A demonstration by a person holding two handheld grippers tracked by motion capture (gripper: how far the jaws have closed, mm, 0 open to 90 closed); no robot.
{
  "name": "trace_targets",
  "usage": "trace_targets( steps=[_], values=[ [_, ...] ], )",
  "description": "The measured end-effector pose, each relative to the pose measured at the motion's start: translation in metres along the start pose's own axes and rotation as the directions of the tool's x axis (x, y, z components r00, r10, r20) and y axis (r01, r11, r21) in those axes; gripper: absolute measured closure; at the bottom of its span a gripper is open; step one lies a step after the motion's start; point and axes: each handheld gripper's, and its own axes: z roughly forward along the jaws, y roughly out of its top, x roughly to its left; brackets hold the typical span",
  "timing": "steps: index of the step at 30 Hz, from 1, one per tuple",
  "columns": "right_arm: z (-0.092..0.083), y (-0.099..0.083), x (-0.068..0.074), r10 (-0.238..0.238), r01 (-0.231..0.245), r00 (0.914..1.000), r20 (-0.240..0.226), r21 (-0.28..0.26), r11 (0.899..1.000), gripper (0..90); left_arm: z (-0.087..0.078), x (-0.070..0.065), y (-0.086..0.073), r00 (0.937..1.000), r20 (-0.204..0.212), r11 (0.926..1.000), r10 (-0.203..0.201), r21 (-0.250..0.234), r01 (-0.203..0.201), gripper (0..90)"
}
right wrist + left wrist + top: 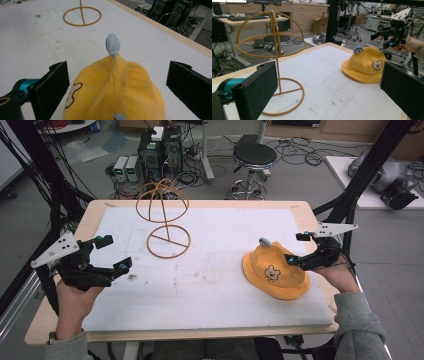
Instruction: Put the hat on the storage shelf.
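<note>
Hat (274,272) lies crown-up on the right part of the white mat (210,285), bear patch facing the person. Right gripper (292,249) sits at the hat's right rear edge, jaws wide apart. In the right gripper view the hat (117,92) fills the gap between the two jaws, crown seam running straight ahead, one grey ear (113,45) standing up beyond it; the jaws flank the crown on both sides. Whether they touch the cloth, cannot tell.

Right hand (341,279) comes in from the table's right edge, grey sleeve, gripper pointing left and slightly away from the person, low over the mat.

Left gripper (114,254) is well apart from the hat, over the left part of the mat, jaws wide apart with nothing between them. Left hand (75,297) grips it from below, pointing right across the table. In the left gripper view the hat (365,66) shows far off to the right, right gripper (387,37) behind it.

Wire stand (165,217) stands upright at mid-rear of the mat, ring base flat, dome cage on top. It is near the left gripper's line, well apart from the hat.
</note>
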Motion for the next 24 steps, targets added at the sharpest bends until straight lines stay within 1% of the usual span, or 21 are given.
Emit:
trace_targets(
  steps=[2,3,4,5,9,12,14,15,16,18,19,20,22,23,24],
  values=[
    [0.004,0.000,-0.001,0.008,-0.008,1.0000,0.005,0.011,1.000,4.2,0.000,0.000,0.000,1.0000,-0.003,1.0000,-0.002,0.000,0.002,1.8],
    [0.005,0.000,-0.002,0.006,-0.006,1.0000,0.005,0.011,1.000,4.2,0.000,0.001,0.000,1.0000,-0.002,1.0000,-0.003,0.000,0.003,1.8],
    [0.010,0.000,-0.002,0.006,-0.006,1.0000,0.007,0.024,1.000,4.2,0.000,0.001,-0.001,1.0000,-0.003,1.0000,-0.006,-0.001,0.006,1.8],
    [0.010,0.000,-0.002,0.006,-0.006,1.0000,0.007,0.024,1.000,4.2,0.000,0.001,-0.001,1.0000,-0.005,1.0000,-0.005,0.002,0.005,1.8],
    [0.018,-0.001,-0.002,0.007,-0.007,0.9999,0.014,0.046,0.999,4.6,-0.003,0.003,0.000,0.9997,-0.022,1.0000,-0.010,-0.003,0.010,1.8],
    [0.025,-0.003,-0.001,0.008,-0.009,0.9999,0.012,0.057,0.998,5.7,-0.007,0.004,0.001,0.9992,-0.035,0.9998,-0.017,-0.013,0.016,1.8],
    [0.026,-0.004,-0.001,0.006,-0.006,0.9999,0.013,0.054,0.999,6.2,-0.007,0.005,0.001,0.9992,-0.036,0.9997,-0.016,-0.016,0.016,1.8],
    [0.027,-0.005,-0.001,0.017,-0.017,0.9998,0.011,0.059,0.998,6.3,-0.008,0.005,0.001,0.9992,-0.037,0.9998,-0.014,-0.013,0.014,1.8],
    [0.030,-0.008,-0.003,0.028,-0.029,0.9996,0.011,0.064,0.998,7.7,-0.008,0.005,0.001,0.9993,-0.036,0.9998,-0.015,-0.013,0.015,1.8],
    [0.030,-0.008,-0.004,0.027,-0.028,0.9996,0.009,0.063,0.998,8.8,-0.008,0.005,0.001,0.9992,-0.038,0.9998,-0.016,-0.013,0.016,1.8],
    [0.030,-0.009,-0.004,0.027,-0.027,0.9996,0.011,0.059,0.998,12.7,-0.007,0.005,0.001,0.9992,-0.036,0.9998,-0.017,-0.015,0.016,1.8],
    [0.029,-0.011,-0.004,0.030,-0.030,0.9995,0.002,0.048,0.998,16.2,-0.007,0.005,0.001,0.9993,-0.034,0.9998,-0.016,-0.012,0.016,1.8],
    [0.029,-0.012,-0.005,0.028,-0.028,0.9996,0.000,0.034,0.999,16.3,-0.006,0.005,0.000,0.9993,-0.034,0.9998,-0.016,-0.009,0.016,1.8],
    [0.029,-0.012,-0.005,0.039,-0.039,0.9992,-0.003,0.039,0.998,16.7,-0.005,0.005,0.000,0.9994,-0.032,0.9999,-0.015,-0.007,0.015,1.8],
    [0.029,-0.013,-0.006,0.039,-0.038,0.9993,-0.001,0.045,0.998,17.9,-0.005,0.004,0.000,0.9993,-0.034,0.9999,-0.015,-0.006,0.015,1.8]
  ],
)
